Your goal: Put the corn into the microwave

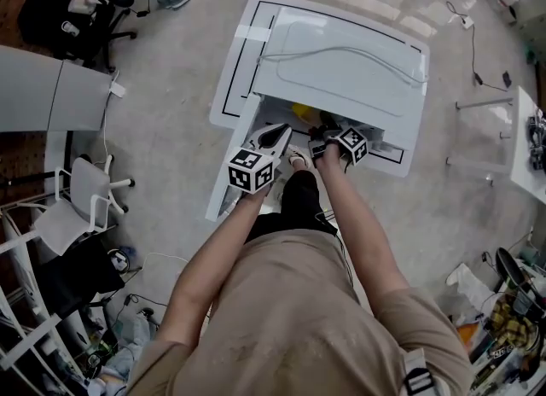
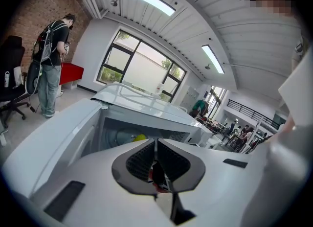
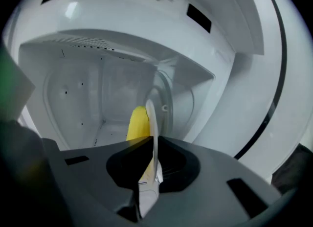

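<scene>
The yellow corn (image 3: 138,122) lies on a thin white plate (image 3: 152,118), seen edge-on inside the open white microwave (image 1: 341,61). My right gripper (image 3: 152,140) is shut on the plate's rim and reaches into the cavity. From the head view the corn (image 1: 301,113) shows as a yellow spot just inside the opening, beyond the right gripper (image 1: 322,134). My left gripper (image 1: 275,136) hangs beside it at the opening's left, jaws together with nothing between them. In the left gripper view the left gripper (image 2: 156,145) faces the cavity, where the corn (image 2: 139,137) shows.
The microwave door (image 1: 235,160) stands swung open to the left, close beside my left gripper. The microwave sits on a white board with a black border (image 1: 229,87). A person (image 2: 51,64) stands far off to the left, near office chairs (image 1: 90,185).
</scene>
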Available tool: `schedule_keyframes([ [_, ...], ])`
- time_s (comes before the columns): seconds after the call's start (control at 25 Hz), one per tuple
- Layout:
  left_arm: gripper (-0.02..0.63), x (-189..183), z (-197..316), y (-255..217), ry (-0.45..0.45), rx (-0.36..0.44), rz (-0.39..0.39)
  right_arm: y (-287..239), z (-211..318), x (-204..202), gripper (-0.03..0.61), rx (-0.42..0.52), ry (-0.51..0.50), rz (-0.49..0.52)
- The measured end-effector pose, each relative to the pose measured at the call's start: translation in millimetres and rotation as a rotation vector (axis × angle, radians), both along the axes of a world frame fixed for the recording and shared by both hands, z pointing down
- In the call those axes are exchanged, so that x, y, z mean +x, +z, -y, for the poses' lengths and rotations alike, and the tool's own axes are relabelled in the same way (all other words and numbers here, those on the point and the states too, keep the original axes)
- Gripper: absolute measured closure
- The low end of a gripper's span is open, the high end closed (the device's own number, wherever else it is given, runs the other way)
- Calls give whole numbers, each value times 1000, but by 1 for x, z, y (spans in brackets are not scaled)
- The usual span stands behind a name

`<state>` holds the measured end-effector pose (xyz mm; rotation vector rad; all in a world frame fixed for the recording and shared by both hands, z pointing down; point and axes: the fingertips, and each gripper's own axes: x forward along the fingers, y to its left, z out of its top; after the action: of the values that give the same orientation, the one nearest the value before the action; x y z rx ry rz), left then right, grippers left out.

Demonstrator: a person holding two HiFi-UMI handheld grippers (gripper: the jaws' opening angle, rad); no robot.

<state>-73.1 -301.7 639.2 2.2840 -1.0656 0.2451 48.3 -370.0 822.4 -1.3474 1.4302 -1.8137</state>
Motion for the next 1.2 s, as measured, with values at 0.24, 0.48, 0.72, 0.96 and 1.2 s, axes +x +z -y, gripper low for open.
schedule_keyframes([
  [0.24,604,-2,-2,-1,-29,-11,-29,-19,0,-19,387,60,-109,-47],
  [0.48,604,2,-8,-4,-7,2,-3,-20,-21,-37,347,107,-330,-106],
  [0.72,605,8,-18,-1,19,-5,12,-6,-44,-53,345,106,-570,-281],
  [0.96,605,16,-23,-1,56,7,42,7,-56,-54,337,137,-705,-550],
  [1.2,604,23,-28,1,84,10,56,8,-70,-40,334,192,-715,-874],
])
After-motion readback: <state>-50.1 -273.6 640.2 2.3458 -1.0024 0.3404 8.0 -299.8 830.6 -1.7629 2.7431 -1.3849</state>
